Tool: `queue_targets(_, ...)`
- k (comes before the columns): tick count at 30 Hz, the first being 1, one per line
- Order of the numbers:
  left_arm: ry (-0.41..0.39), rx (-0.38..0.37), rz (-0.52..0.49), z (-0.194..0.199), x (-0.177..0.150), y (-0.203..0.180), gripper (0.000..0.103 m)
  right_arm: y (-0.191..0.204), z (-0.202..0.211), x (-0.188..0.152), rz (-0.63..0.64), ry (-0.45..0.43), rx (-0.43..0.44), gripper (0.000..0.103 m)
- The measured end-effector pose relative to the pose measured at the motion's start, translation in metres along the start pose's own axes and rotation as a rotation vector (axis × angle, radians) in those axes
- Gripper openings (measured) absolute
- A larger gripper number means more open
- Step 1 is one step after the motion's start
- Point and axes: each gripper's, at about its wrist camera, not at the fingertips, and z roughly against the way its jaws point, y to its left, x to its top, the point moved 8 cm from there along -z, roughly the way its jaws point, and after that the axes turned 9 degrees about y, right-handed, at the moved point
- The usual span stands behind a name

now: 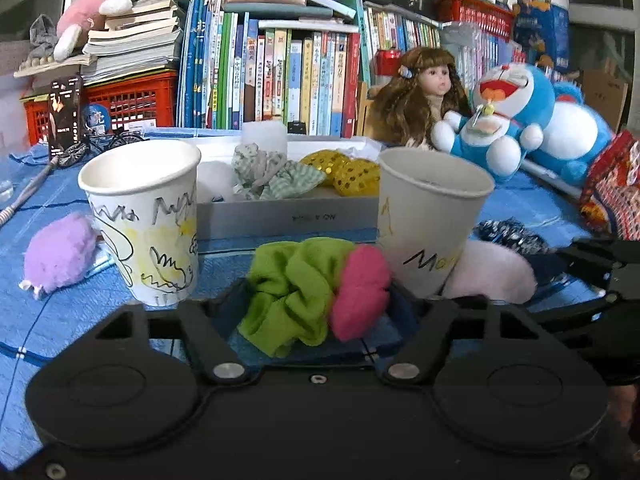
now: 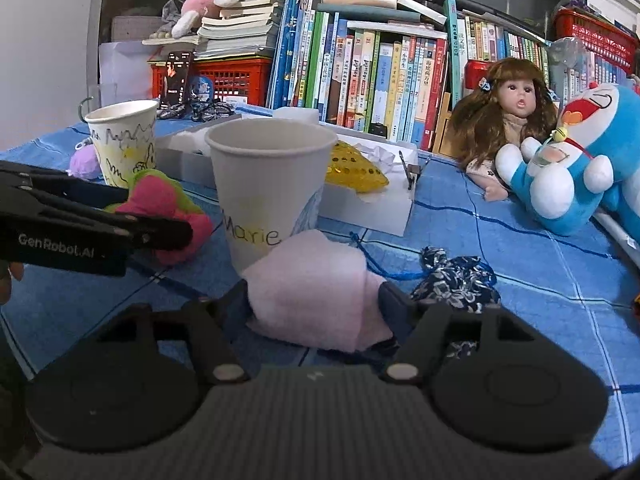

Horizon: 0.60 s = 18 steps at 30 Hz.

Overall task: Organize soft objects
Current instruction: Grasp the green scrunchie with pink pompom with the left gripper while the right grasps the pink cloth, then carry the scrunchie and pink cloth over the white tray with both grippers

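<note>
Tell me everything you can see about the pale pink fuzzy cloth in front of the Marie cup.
The pale pink cloth looks like soft fleece, folded into a loose lump. It lies on the blue checked tablecloth, resting against the base of the paper cup marked Marie. The right gripper has a finger on each side of it; whether they press it is unclear. A dark blue patterned scrunchie lies beside it.

Matt paper cup (image 2: 272, 184); fuzzy pink cloth (image 2: 320, 292); crinkled green scrunchie (image 1: 292, 292).
</note>
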Motion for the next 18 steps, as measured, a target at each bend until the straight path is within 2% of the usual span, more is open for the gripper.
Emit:
queue_targets(3,0.012,-0.020,-0.009,0.003,0.000,-0.003,0.043,0.002,0.004,0.000,0.001,-0.008,0.001,0.057)
queue_targets(6,0.018,-0.015,-0.018,0.008,-0.002,-0.008,0.036,0.005,0.008,0.001,-0.011,-0.006,0.012,0.046)
queue_targets(9,0.011,-0.027,-0.044,0.016,-0.002,-0.014,0.036,0.010,0.016,0.000,-0.018,-0.008,0.030,0.038)
queue_targets(13,-0.021,-0.028,-0.085,0.035,0.001,-0.020,0.036,0.012,0.034,0.004,-0.048,-0.041,0.056,0.037)
queue_targets(18,-0.068,-0.046,-0.104,0.062,0.015,-0.021,0.036,0.010,0.056,0.015,-0.042,-0.070,0.019,0.037)
